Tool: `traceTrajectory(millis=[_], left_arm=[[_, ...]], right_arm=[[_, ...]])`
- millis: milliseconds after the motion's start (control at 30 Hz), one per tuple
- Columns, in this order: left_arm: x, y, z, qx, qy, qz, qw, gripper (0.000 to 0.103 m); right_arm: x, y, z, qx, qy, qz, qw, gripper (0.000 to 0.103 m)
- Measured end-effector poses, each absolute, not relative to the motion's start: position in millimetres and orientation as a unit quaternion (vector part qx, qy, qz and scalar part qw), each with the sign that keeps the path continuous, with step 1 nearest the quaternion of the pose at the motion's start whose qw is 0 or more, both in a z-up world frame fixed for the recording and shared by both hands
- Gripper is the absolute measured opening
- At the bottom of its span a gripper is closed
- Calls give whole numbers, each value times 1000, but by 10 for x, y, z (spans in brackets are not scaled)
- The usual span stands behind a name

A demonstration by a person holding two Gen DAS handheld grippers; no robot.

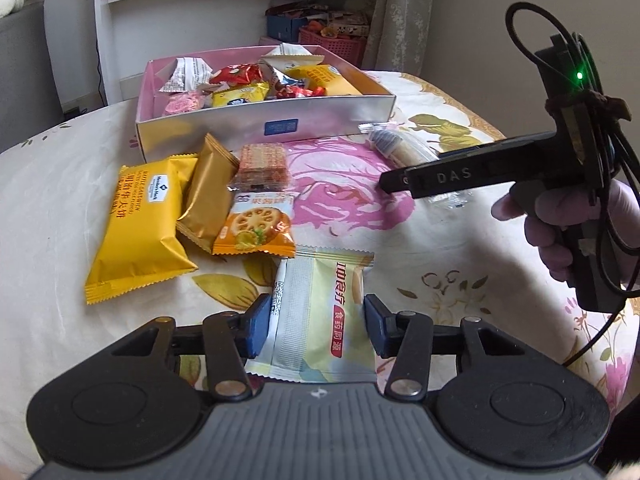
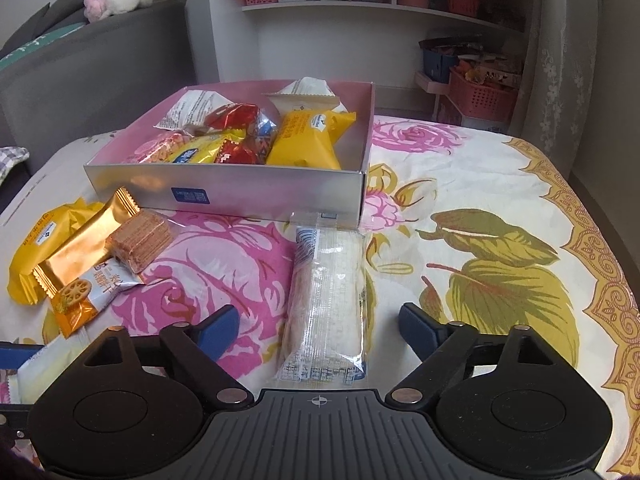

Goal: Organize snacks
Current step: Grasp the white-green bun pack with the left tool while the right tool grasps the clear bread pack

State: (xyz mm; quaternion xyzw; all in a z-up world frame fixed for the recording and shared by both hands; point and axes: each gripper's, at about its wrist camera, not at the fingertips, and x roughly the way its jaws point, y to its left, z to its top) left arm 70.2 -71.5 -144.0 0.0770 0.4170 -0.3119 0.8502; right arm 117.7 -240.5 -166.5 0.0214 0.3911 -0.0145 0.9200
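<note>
Beside one box (image 1: 264, 128), five loose snack packets (image 1: 136, 232); sixth clamped.

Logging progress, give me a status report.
Left gripper shut on pale green packet. Right gripper open astride clear cracker pack. Silver box ahead, path clear.

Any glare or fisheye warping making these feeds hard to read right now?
Left wrist view: the silver box front wall shines softly, its label readable; edges bend and corners go black. Right wrist view: the clear-wrapped cracker pack between the open right tongs glints, muddling its print; the tablecloth border curves.
</note>
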Motion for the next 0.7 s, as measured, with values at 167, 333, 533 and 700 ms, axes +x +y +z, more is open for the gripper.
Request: traceTrajectory(millis=[167,333,533,700], left_arm=[[688,-730,-1438,70,420,-318,847,45],[698,-720,-1431,64,422,-312,849,45],[700,-717,-1410,62,421,-305,852,45],[693,-719,-1382,63,417,-306,853,45]], right_arm=[[1160,-2376,-1624,18,384,-11,923,50],[1153,-2368,-1604,17,385,-10,923,34],[1137,-2364,-1533,26,389,-4,921,27],[1123,-2373,-1486,46,405,2,913,26]])
